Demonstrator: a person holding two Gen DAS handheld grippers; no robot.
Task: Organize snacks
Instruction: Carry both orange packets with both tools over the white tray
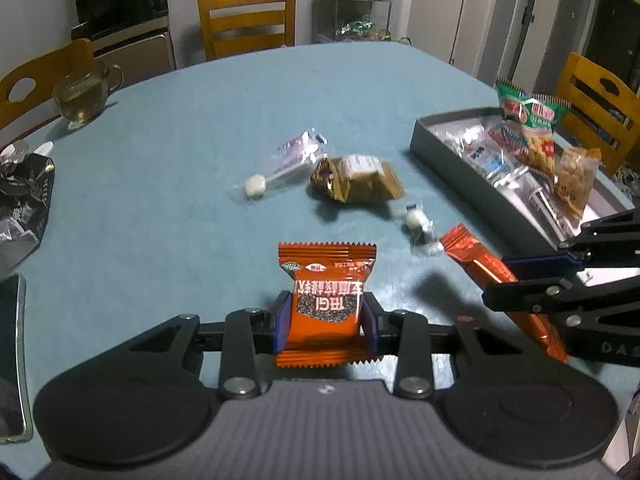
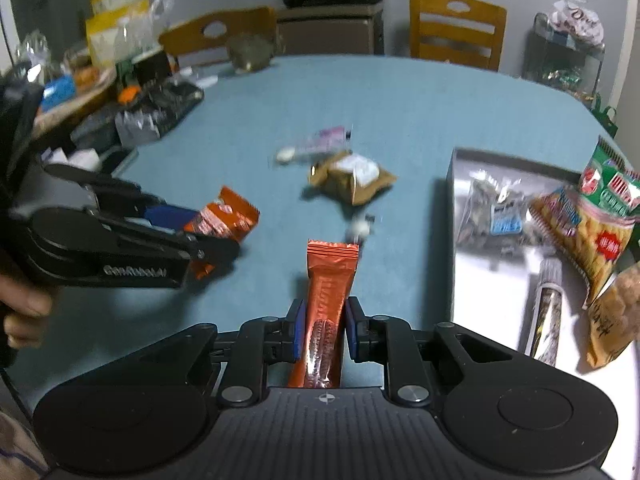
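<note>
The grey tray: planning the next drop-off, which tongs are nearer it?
Right. The right tongs sit beside the tray; the left tongs are farther off.

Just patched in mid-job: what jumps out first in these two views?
Both grippers hold orange snacks: the left gripper is shut on a square orange packet, the right gripper on a long orange bar, each above the blue table. To the right sits the grey tray, already stocked with snacks; a brown packet lies mid-table.
</note>
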